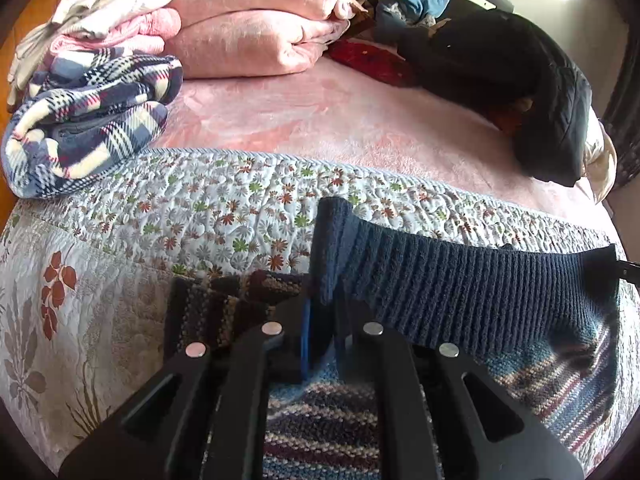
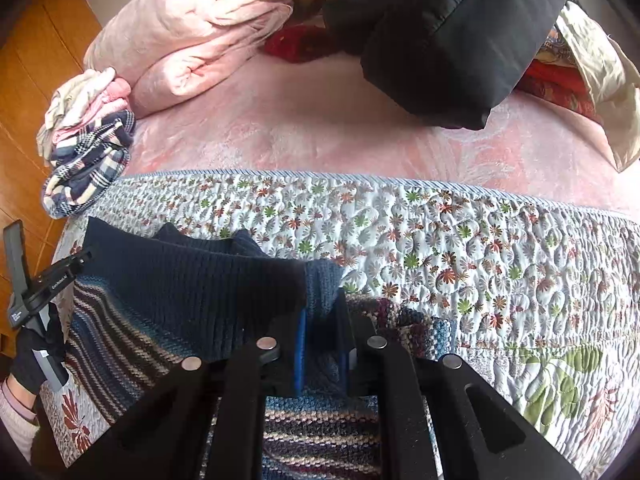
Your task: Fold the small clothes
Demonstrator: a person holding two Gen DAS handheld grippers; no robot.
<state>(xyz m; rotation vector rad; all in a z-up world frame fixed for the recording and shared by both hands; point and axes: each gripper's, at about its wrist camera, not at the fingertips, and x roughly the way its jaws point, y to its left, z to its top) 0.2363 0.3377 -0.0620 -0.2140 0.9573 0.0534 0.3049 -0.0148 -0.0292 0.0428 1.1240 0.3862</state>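
A small knitted sweater (image 1: 460, 292) with a dark blue ribbed hem and a striped body is held up over the floral quilt (image 1: 200, 216). My left gripper (image 1: 320, 320) is shut on one corner of the ribbed hem, which stands up between its fingers. In the right wrist view the same sweater (image 2: 180, 280) stretches to the left, and my right gripper (image 2: 320, 332) is shut on the opposite hem corner. The left gripper (image 2: 32, 296) shows at the far left there, held by a gloved hand (image 2: 28, 364). The hem is taut between both grippers.
A stack of folded clothes (image 1: 88, 92) topped by a plaid fleece sits at the bed's left edge. Pink folded blankets (image 1: 260, 20) lie behind it. A black padded jacket (image 2: 460, 32) lies at the back right. Wooden floor (image 2: 36, 40) shows on the left.
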